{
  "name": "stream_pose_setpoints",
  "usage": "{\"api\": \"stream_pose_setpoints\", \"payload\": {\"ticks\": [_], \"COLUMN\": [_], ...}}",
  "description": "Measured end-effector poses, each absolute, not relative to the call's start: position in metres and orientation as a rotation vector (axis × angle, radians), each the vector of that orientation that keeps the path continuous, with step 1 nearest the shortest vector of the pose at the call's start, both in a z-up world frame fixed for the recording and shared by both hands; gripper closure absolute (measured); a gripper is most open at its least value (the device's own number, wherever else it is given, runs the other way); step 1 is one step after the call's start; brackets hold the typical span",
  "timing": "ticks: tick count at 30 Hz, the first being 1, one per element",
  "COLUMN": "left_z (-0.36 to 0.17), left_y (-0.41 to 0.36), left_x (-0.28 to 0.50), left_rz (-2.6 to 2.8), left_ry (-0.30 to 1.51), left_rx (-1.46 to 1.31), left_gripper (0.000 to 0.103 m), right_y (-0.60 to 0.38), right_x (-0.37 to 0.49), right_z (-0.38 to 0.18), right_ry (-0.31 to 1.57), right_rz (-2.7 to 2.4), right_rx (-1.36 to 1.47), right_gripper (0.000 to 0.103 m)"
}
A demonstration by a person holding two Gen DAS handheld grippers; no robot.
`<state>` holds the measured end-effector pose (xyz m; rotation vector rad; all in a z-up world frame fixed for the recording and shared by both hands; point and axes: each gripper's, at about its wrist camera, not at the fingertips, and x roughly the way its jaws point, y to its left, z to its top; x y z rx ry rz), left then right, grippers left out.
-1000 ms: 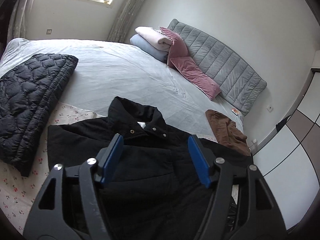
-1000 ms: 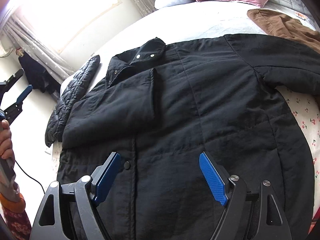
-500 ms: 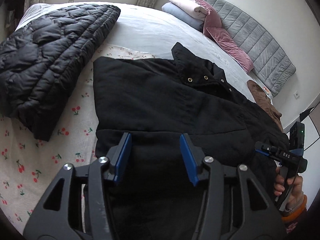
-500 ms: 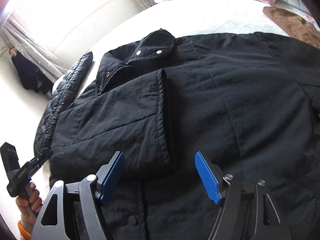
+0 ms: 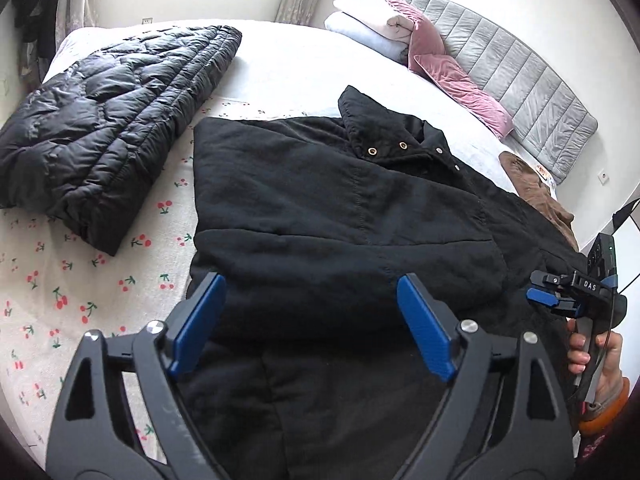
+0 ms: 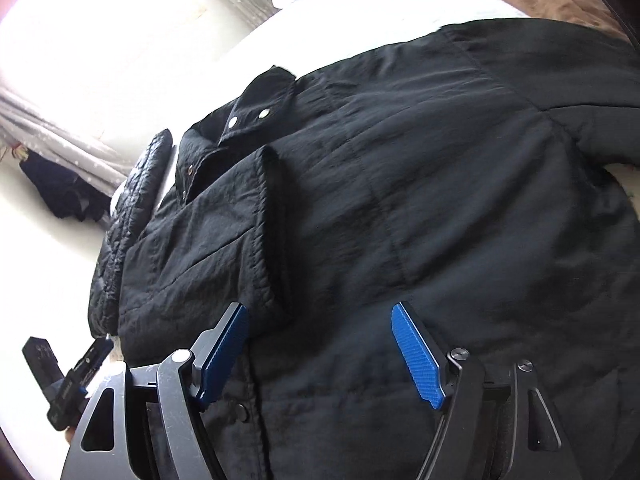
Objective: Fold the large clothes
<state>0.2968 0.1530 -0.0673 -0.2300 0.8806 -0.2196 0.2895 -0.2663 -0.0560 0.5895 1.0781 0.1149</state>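
Observation:
A large black jacket [image 5: 320, 208] lies front up on the bed, collar with metal snaps toward the headboard. One sleeve is folded across its chest [image 6: 208, 240]. My left gripper [image 5: 312, 304] is open and empty, hovering over the jacket's lower left part. My right gripper [image 6: 320, 332] is open and empty, low over the jacket's middle, just below the folded sleeve's cuff. The right gripper also shows at the right edge of the left wrist view [image 5: 560, 300], and the left gripper at the lower left of the right wrist view [image 6: 80, 364].
A folded black quilted jacket [image 5: 104, 132] lies left of the jacket on the cherry-print sheet [image 5: 60, 300]. A brown garment [image 5: 532, 188] lies at the right. Pillows [image 5: 372, 28], a pink cushion [image 5: 460, 80] and a grey headboard [image 5: 520, 64] are at the far end.
My left gripper has opened wider and pulled back a little over the jacket's hem side. My right gripper has dropped lower and closer to the folded sleeve's cuff.

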Motion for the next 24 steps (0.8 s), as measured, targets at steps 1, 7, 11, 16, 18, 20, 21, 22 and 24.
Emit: {"api": "stream_pose_setpoints", "payload": {"ticks": [1,7,11,16,18,20,21,22,24], "left_z": [-0.061,-0.035,-0.032,-0.04,-0.043,-0.049,-0.054,-0.059,-0.067], "left_y": [0.149,0.131,0.119,0.103,0.098,0.095,0.095,0.095,0.094], "left_x": [0.293,0.272,0.264,0.26,0.26,0.261,0.262,0.263,0.263], "left_rz": [-0.209,-0.225,-0.284,-0.322,-0.326,-0.31,-0.301,-0.3,-0.309], "left_ry": [0.889,0.924,0.959,1.007,0.982,0.963,0.964,0.969,0.972], "left_rx": [-0.216,-0.232,-0.294,-0.336,-0.321,-0.313,-0.32,-0.33,-0.358], "left_gripper": [0.015,0.007,0.003,0.003,0.003,0.003,0.003,0.003,0.003], "right_y": [-0.281,-0.386,-0.458,-0.546,-0.578,-0.604,-0.615,-0.624,-0.639], "right_x": [0.284,0.246,0.216,0.184,0.17,0.159,0.155,0.152,0.147], "right_z": [-0.05,-0.016,0.0,0.015,0.015,0.012,0.008,0.004,-0.006], "right_ry": [1.069,0.963,0.88,0.768,0.706,0.658,0.637,0.62,0.596], "right_rz": [0.09,-0.106,-0.251,-0.448,-0.507,-0.551,-0.562,-0.566,-0.57], "right_rx": [0.601,0.647,0.657,0.7,0.742,0.781,0.811,0.843,0.904], "right_gripper": [0.026,0.022,0.022,0.022,0.022,0.022,0.023,0.024,0.027]}}
